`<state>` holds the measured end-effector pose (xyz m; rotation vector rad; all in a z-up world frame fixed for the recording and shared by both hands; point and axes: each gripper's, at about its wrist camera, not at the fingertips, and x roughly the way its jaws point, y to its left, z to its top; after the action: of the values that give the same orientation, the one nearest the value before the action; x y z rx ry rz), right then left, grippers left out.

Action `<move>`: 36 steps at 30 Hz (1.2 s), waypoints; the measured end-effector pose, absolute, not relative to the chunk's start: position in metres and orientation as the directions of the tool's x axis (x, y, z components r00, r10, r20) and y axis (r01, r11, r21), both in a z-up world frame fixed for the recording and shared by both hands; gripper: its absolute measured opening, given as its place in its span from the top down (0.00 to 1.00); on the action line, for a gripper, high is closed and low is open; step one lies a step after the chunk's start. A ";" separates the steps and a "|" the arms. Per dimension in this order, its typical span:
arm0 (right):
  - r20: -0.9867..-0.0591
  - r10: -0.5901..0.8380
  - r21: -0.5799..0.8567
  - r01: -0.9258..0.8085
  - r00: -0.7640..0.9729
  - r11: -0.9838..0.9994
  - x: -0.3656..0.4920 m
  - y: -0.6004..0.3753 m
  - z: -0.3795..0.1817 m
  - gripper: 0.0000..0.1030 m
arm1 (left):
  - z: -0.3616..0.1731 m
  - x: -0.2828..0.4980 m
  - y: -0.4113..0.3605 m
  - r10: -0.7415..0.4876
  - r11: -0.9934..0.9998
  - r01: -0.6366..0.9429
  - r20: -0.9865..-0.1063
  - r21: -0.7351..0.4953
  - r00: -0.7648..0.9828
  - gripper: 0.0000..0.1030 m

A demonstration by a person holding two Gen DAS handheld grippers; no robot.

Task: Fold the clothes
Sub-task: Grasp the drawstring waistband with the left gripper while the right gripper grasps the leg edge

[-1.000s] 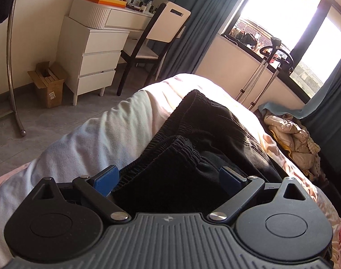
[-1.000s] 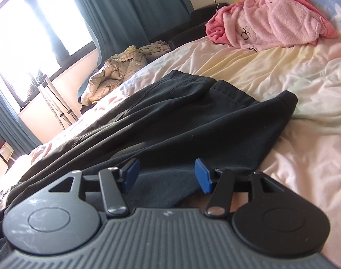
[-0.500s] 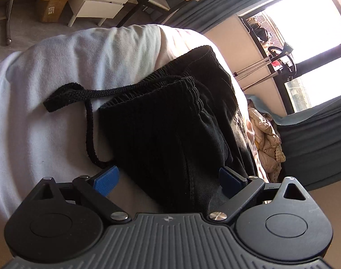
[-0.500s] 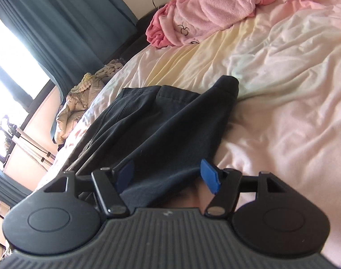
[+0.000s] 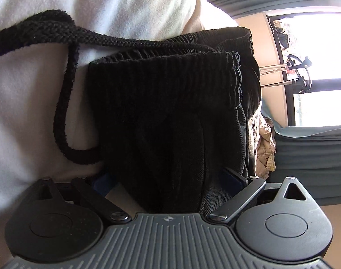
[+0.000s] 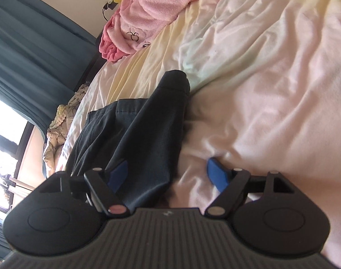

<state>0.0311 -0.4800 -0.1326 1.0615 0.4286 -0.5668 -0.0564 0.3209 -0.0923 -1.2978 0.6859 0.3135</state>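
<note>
A pair of black trousers lies on the bed. The left wrist view shows the ribbed elastic waistband (image 5: 170, 76) folded double, with the black drawstring (image 5: 63, 103) looped out to the left over the pale sheet (image 5: 24, 89). My left gripper (image 5: 168, 179) is open, its wide-apart fingers straddling the waist fabric. In the right wrist view the trouser legs (image 6: 145, 134) run away to the hem (image 6: 175, 78). My right gripper (image 6: 167, 172) is open, its left pad (image 6: 119, 170) over the cloth and its right pad (image 6: 215, 174) over the sheet.
A pink fleece garment (image 6: 152, 11) lies bunched at the head of the bed. A beige padded jacket (image 6: 56, 132) lies beside the bed below the window, seen also as a jacket (image 5: 265, 148) in the left view. Teal curtains (image 6: 36, 56) hang behind. Crumpled sheet (image 6: 271, 78) spreads to the right.
Both cameras have tipped down and closed in on the trousers. The drawstring has come into view on the left. The right gripper's fingers stand slightly wider apart.
</note>
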 end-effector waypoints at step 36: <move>-0.308 -0.286 0.853 0.396 0.907 0.339 0.027 -0.501 -0.102 0.95 | 0.055 -0.101 0.299 0.050 0.479 -0.433 -0.469 -0.763 0.882 0.85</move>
<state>0.0275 -0.5008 -0.1016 1.1414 0.1095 -0.4454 -0.1012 0.2995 0.0548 -1.0359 0.4138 0.3056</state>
